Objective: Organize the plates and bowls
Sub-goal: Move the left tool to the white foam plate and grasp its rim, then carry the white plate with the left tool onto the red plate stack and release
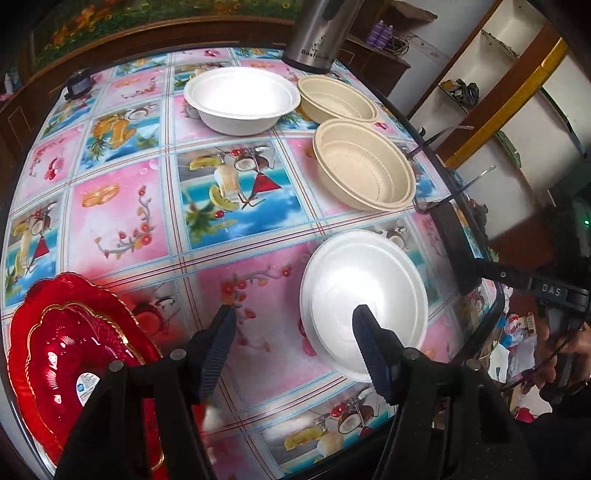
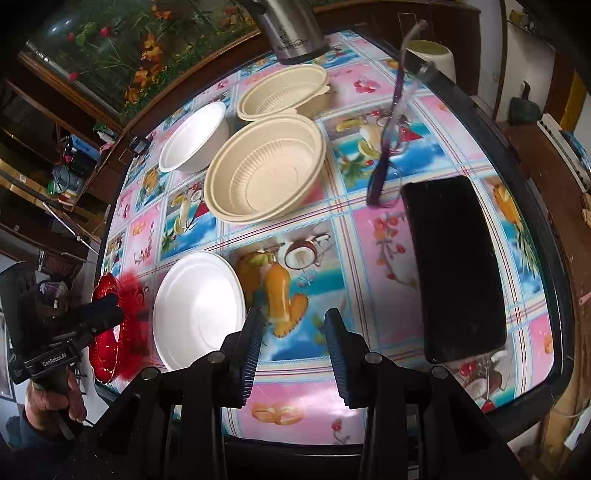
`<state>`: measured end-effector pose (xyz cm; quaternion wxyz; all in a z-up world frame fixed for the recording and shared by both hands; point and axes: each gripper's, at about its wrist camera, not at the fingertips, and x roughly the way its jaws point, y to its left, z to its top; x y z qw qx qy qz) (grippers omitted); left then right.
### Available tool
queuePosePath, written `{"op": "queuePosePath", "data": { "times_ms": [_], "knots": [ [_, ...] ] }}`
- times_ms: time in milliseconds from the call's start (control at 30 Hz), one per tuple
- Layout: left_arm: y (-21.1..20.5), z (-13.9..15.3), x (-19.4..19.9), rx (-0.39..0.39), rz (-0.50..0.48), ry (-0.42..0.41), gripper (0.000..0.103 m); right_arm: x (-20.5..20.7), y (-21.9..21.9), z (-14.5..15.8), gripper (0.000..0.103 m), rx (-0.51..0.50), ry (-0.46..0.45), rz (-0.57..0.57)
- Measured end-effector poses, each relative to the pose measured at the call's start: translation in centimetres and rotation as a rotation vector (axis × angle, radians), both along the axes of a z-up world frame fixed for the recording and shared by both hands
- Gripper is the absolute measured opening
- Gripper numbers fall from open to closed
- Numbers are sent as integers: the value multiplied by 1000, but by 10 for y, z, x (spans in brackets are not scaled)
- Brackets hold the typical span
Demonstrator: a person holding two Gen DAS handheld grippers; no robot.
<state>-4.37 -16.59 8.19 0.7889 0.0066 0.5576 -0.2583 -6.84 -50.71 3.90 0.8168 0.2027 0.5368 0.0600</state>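
My left gripper [image 1: 293, 326] is open over the pink tablecloth with nothing between its fingers. Its right fingertip overlaps the near white bowl [image 1: 364, 291]. A stack of red plates with gold rims [image 1: 70, 350] lies at its left. Further back stand a second white bowl [image 1: 242, 99] and two beige ribbed bowls [image 1: 364, 168] [image 1: 336, 99]. My right gripper [image 2: 294, 314] is also open and empty, above the tablecloth just right of the near white bowl [image 2: 199, 310]. Beyond it sit the beige bowls [image 2: 266, 173] [image 2: 284, 92], with the far white bowl [image 2: 195, 140] to their left.
A black phone [image 2: 454, 266] lies flat at the table's right side, with purple glasses [image 2: 391, 147] behind it. A steel flask [image 2: 291, 33] and an off-white cup [image 2: 428, 59] stand at the far edge. The glass table's dark rim [image 2: 546, 302] runs close on the right.
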Motion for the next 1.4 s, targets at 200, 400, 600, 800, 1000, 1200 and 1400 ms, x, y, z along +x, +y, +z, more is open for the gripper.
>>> {"op": "queuePosePath", "data": {
  "times_ms": [200,400,600,800,1000,1200,1400],
  "knots": [
    [-16,-11,6,1,-22,39,71,-11,-10,-3,45,19,-19,-25],
    [-28,-20,13,52,-30,43,71,-12,-4,-8,46,50,-30,6],
    [-39,-34,13,101,-64,58,68,7,29,-24,46,116,12,123],
    [-47,-46,12,118,-105,76,39,20,55,-51,45,103,74,170],
    [-54,-32,-3,108,-155,17,39,21,67,-56,10,131,91,186],
    [-27,-23,3,60,-88,26,39,30,82,-33,9,107,50,229],
    [7,-6,3,44,3,-7,39,42,107,-20,9,106,34,300]
  ]
}}
